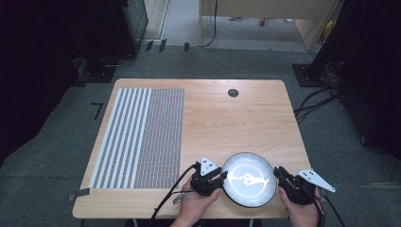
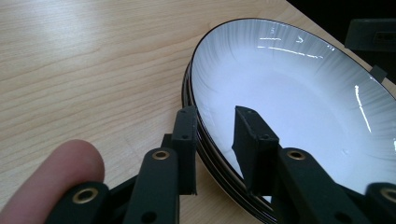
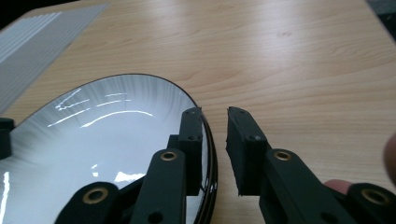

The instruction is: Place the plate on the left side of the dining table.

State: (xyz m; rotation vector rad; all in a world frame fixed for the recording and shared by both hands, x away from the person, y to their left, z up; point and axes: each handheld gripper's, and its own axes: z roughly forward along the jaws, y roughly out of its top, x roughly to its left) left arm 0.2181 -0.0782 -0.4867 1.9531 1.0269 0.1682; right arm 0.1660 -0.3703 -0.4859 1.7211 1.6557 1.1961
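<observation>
A white plate [image 1: 249, 179] with a black rim lies near the table's front edge, between both hands. My left gripper [image 1: 221, 176] sits at the plate's left rim. In the left gripper view, the left gripper [image 2: 215, 121] is shut on the plate [image 2: 299, 93], with one jaw outside the rim and one inside. My right gripper [image 1: 277, 172] is at the plate's right rim. In the right gripper view, the right gripper [image 3: 215, 121] straddles the edge of the plate [image 3: 102, 135]. Bare wood shows between the rim and its outer jaw, so it is open.
A grey striped mat [image 1: 142, 137] covers the left part of the wooden table [image 1: 227, 123]. A black round cap [image 1: 233, 92] sits in the tabletop at the back. A fingertip [image 2: 70, 158] rests beside the left gripper's jaws. Cables lie on the floor to the right.
</observation>
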